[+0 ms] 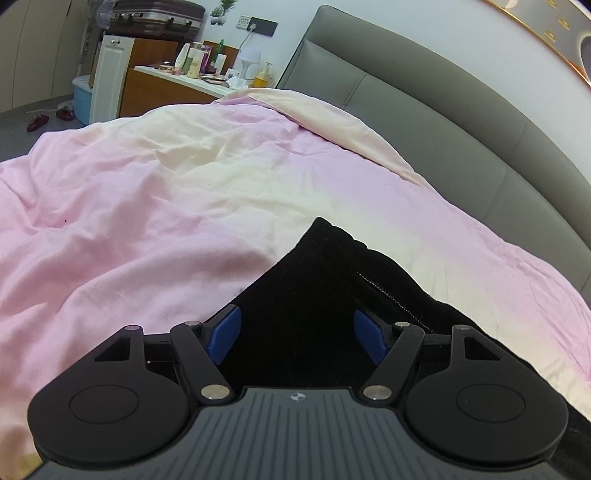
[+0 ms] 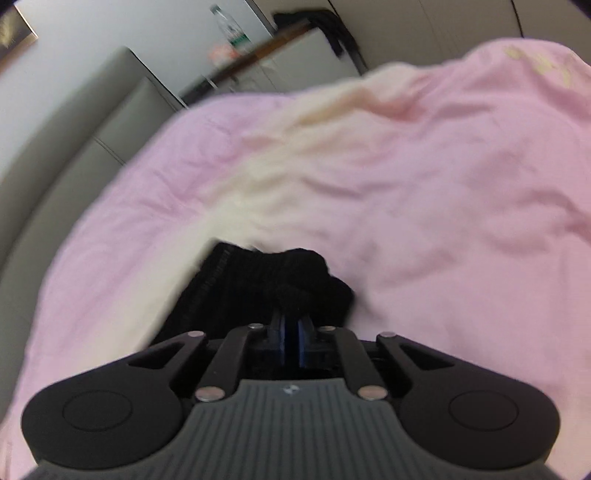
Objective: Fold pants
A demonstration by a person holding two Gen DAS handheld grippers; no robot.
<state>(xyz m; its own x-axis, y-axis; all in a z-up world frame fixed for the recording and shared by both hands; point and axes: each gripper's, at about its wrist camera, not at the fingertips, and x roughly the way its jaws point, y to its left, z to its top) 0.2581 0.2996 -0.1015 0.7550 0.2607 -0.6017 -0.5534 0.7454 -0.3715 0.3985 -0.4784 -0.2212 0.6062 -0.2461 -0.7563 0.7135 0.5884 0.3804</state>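
Observation:
Black pants (image 1: 317, 280) lie on a pink and cream duvet (image 1: 155, 192), with a white stitched seam running along their right part. In the left wrist view my left gripper (image 1: 297, 330) stands open low over them. Its blue pads (image 1: 225, 332) sit wide apart with dark cloth spread between and beneath them, not pinched. In the blurred right wrist view the pants (image 2: 236, 280) show as a ribbed, bunched end. My right gripper (image 2: 291, 332) is shut on a small bunch of that black fabric, its blue pads pressed together.
A grey padded headboard (image 1: 424, 110) runs along the bed's far right side. Past the bed stand a dresser with bottles (image 1: 199, 59), a suitcase (image 1: 155, 16) on a white cabinet, and a blue bin (image 1: 82, 99). Red shoes (image 1: 38, 122) lie on the floor.

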